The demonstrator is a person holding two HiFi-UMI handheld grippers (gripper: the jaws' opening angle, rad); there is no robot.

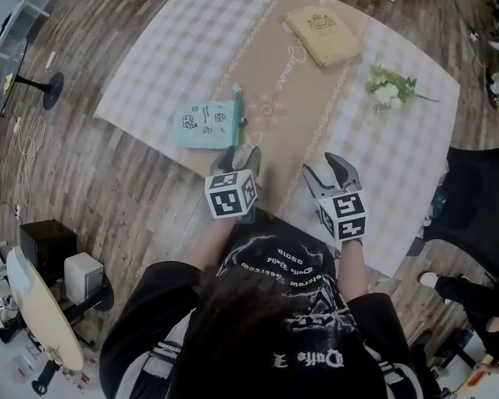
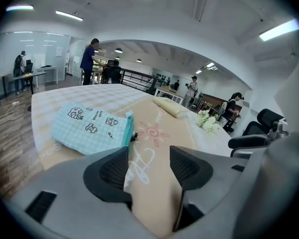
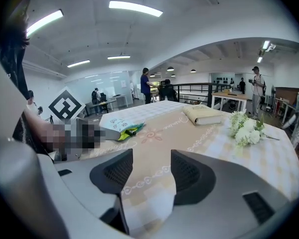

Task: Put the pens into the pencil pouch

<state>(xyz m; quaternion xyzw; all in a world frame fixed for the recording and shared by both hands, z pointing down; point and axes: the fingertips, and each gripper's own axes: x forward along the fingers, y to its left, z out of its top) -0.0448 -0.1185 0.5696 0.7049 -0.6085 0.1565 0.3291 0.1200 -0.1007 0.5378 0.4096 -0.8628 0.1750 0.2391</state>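
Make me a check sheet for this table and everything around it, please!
Surface: checked cloth with a tan runner down the middle.
Job's things: pouch lies at the runner's left edge; a dark tip pokes from its end; no loose pens seen.
Clutter: book, flowers.
Grippers: left gripper and right gripper open, nothing between the jaws.
Cables: white cable on the floor, left.
Surroundings: wood floor, chair, people far off.
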